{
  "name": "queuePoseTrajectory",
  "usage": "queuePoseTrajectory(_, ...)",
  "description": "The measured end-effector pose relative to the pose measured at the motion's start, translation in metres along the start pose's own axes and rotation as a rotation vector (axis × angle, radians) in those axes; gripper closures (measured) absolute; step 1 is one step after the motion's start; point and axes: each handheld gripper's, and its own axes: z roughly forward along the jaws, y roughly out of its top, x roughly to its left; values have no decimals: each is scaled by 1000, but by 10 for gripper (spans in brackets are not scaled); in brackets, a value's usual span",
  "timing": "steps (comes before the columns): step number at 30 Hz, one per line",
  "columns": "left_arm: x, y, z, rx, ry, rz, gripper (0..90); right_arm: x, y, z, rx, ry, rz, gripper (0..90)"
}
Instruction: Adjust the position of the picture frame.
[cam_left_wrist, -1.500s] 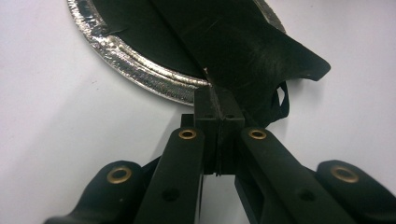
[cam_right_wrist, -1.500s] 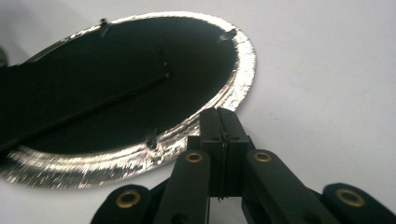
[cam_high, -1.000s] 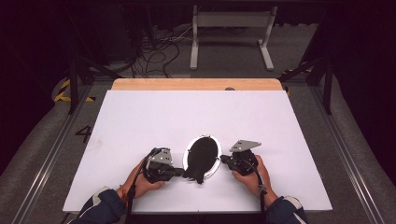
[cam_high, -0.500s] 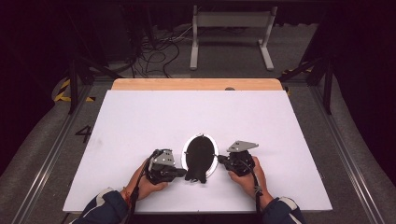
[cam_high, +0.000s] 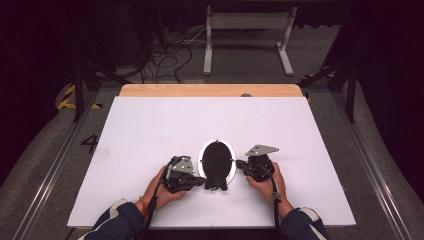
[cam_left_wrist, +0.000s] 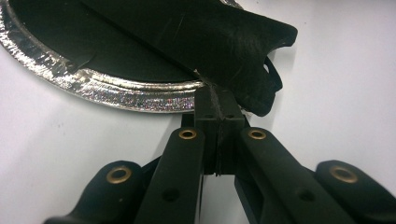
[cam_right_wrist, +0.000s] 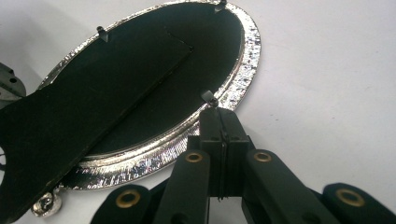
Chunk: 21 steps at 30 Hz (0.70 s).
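High view: an oval picture frame (cam_high: 218, 162) is seen lying face down on the white desk (cam_high: 150, 130), near its front edge, with its long axis running away from the person. It is flanked by the left hand-held gripper (cam_high: 199, 181) on one side and the right hand-held gripper (cam_high: 240, 164) on the other, both pointed inward at it, so that neither hand is markedly nearer. The left one meets the frame toward its near end, the right one about halfway along its side.

In the left gripper view, the left hand-held gripper (cam_left_wrist: 216, 105) is shown with its jaws closed together, the tips set against the edge of the black fold-out stand (cam_left_wrist: 219, 44) where it overhangs the silver rim (cam_left_wrist: 116, 91). Whether the stand's edge is actually pinched between the tips cannot be told.

In the right gripper view, the right hand-held gripper (cam_right_wrist: 219, 114) is likewise closed, its tips resting at the rim (cam_right_wrist: 243, 70) just below a small turn clip (cam_right_wrist: 209, 99) on the black backing board (cam_right_wrist: 187, 84). The clip is judged to be touched or nearly so, not gripped.

The coming move is judged to turn on that clip lying directly ahead of the right tips, while the frame is steadied from the opposite side by the left.
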Motion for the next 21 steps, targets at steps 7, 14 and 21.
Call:
queuePoseTrajectory(7,2,3,2,-2,0,45,900,-6,0,-1,-3,2,5,881)
queuePoseTrajectory(14,2,-4,-18,-50,19,87,900,-9,-1,-20,-27,45,-32,867)
queuePoseTrajectory(21,13,-30,-50,-89,94,56,787,-3,-1,-34,-15,108,-54,779)
